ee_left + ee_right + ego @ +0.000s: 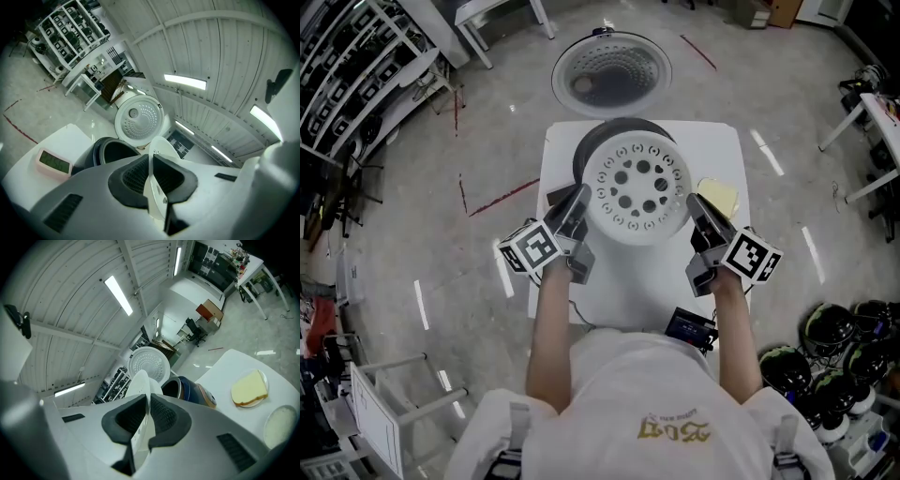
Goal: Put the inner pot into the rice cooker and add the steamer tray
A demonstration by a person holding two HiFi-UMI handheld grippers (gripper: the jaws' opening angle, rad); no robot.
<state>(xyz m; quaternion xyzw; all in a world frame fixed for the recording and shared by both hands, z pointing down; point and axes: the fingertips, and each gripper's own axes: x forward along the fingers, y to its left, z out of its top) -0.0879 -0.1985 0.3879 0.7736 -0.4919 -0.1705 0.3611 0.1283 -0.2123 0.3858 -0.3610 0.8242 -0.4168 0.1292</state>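
Now left claw (579, 202), right claw (695, 207) clamp steamer tray (636, 187) near rice cooker (614, 127) (lid (611, 73) open).

Both bare forearms reach from the torso toward twelve o'clock in the head view, roughly parallel, with the left forearm (551, 328) on the seven o'clock side and the right forearm (738, 323) at five o'clock. The left hand-held gripper (578, 204) points level, its marker cube (530, 248) turned out toward eight o'clock, and its jaws are pinched on the thin rim of the steamer tray (636, 187) at the tray's eight o'clock edge. The right hand-held gripper (698, 208) mirrors it, jaws pressed on the rim at four o'clock.
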